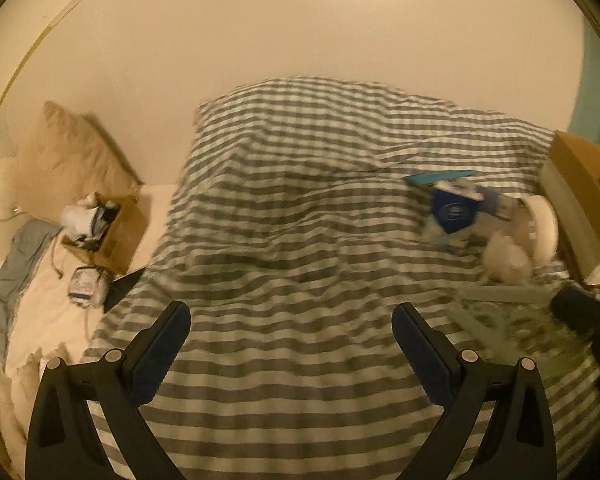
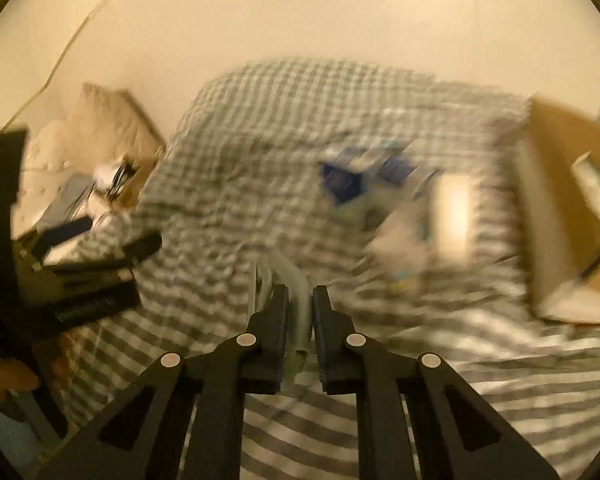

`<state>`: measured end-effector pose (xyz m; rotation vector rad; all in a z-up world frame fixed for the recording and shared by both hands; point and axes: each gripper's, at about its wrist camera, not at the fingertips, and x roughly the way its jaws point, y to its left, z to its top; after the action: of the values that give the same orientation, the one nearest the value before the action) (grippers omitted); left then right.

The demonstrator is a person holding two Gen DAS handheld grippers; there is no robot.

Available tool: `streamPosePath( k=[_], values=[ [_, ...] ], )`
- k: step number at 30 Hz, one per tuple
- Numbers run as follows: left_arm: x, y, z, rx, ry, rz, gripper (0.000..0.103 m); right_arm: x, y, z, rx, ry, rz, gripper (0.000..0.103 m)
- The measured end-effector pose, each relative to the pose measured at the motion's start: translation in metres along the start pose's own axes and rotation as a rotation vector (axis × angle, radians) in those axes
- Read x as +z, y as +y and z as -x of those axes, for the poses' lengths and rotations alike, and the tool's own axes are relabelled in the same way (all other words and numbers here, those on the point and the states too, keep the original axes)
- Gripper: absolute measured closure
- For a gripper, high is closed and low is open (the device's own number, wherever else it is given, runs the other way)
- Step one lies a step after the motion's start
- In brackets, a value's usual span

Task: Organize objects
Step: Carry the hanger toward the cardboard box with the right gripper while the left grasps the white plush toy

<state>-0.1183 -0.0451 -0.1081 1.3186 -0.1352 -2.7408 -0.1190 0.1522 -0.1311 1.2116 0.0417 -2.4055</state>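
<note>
Bed with grey-and-white striped duvet [image 1: 292, 240] against a plain cream wall [image 1: 300, 32]; warm dim light, both views motion-blurred, right wrist view more so.

Nearest, left wrist view: left gripper [image 1: 291, 316] over bare duvet, jaws released and wide apart, nothing between them. Nearest, right wrist view: right gripper [image 2: 301, 300] with jaws clenched on a pale, translucent greyish-green item [image 2: 300, 316]; too blurred to identify, appears as a thin strip or tube extending forward past the fingertips. Left gripper also visible at left edge of the right wrist view.

Mid distance, right side of the bed: loose pile of objects on the duvet, namely a blue pouch with round white logo [image 1: 454, 212], a teal flat object [image 1: 440, 177] just behind it, a white fluffy item [image 1: 506, 258], a white round-edged item [image 1: 544, 226]. Touching or overlapping one another; exact contacts unclear.

Further right: open cardboard box [image 1: 580, 200] beside the pile, at the bed's edge.

Far left: small cardboard box [image 1: 112, 236] holding white and dark items, a beige pillow [image 1: 72, 156] behind it against the wall, grey cloth [image 1: 12, 280] on white bedding.
</note>
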Motion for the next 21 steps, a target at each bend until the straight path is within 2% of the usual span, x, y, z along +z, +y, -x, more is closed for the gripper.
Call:
streamPosePath(
  k=[7,11,14,17,21],
  values=[
    [0.002,-0.053,0.002,-0.065,-0.026,-0.09,0.0,0.013,-0.033,0.068,-0.157,-0.158,0.0,0.094],
    [-0.001,-0.083,-0.011,-0.114,0.01,-0.106,0.0,0.022,-0.054,0.093,-0.185,-0.224,-0.047,0.094],
    [-0.005,-0.103,-0.019,-0.156,0.02,-0.115,0.0,0.026,-0.065,0.096,-0.235,-0.236,-0.041,0.094],
    [-0.002,-0.124,-0.03,-0.187,0.016,-0.134,0.0,0.026,-0.075,0.086,-0.212,-0.229,-0.066,0.094],
    [0.009,-0.144,-0.047,-0.181,0.027,-0.159,0.0,0.027,-0.077,0.072,-0.241,-0.212,-0.036,0.094]
  ],
)
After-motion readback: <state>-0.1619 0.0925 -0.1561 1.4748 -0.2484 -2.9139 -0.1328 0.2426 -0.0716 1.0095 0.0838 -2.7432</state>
